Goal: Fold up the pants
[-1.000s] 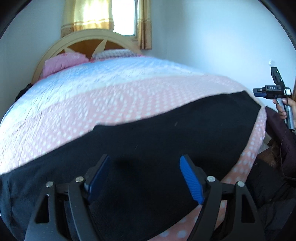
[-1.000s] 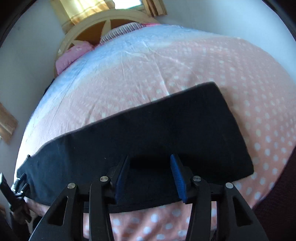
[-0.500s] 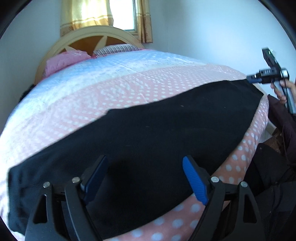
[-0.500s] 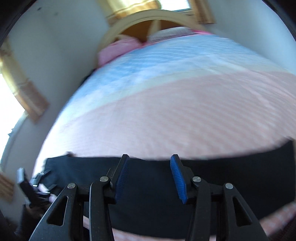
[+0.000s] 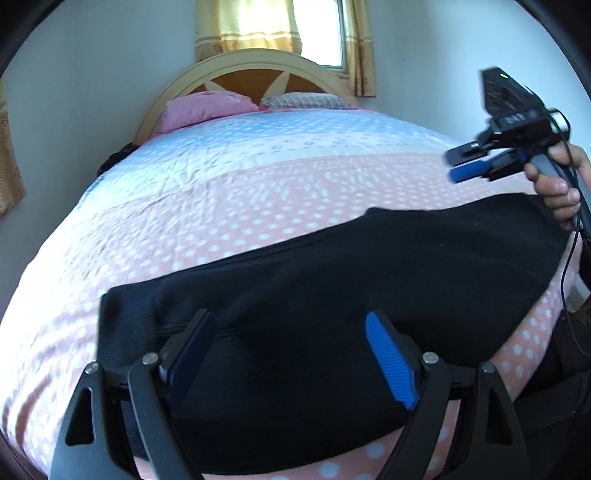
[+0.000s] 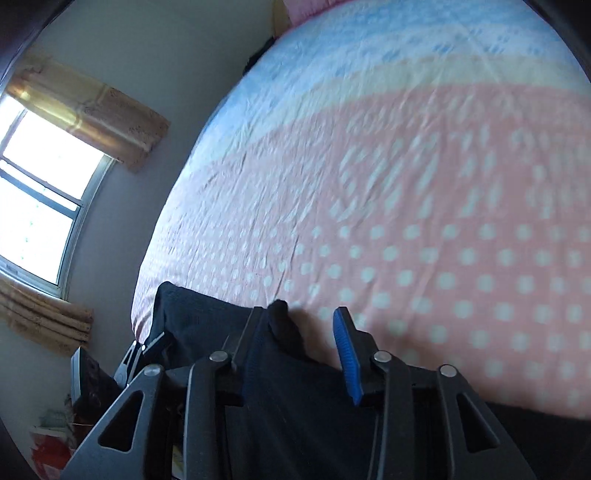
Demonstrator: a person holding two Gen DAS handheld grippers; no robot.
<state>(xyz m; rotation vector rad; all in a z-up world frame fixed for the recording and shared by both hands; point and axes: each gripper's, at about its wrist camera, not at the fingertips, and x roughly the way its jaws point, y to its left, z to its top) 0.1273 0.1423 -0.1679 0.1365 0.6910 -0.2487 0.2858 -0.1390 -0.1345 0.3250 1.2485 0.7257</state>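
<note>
My right gripper [image 6: 303, 354] has swung a long way across the bed since a second ago: then it looked over the right end of the pants, now its camera looks toward the left end of them and the side window [image 6: 40, 206]. In the left wrist view the same gripper has come in from the far right edge to hang above the right part of the pants [image 5: 332, 295]. Its jaws are closing, and a dark tongue of cloth stands up between them; I cannot tell whether the pads press on it yet.

My left gripper [image 5: 291, 354] has shifted a little, so the left end of the pants now shows in full. Its jaws stand wide over the cloth, with fabric below them but nothing pinched.

The pants lie in one long black band across the near edge of the bed [image 5: 258, 177], on the pink dotted part of the cover, apparently already doubled lengthways. I judge that both grippers are lining up to take hold for a fold, but neither has a sure grip yet.

Count: one pair of pants, one bed, two pillows at the far headboard [image 5: 255, 70], a pink one [image 5: 207, 107] and a striped one [image 5: 303, 100], two grippers, one hand [image 5: 557, 184] in view on the right handle, and two windows, one behind the headboard [image 5: 317, 33] and one on the side wall.
</note>
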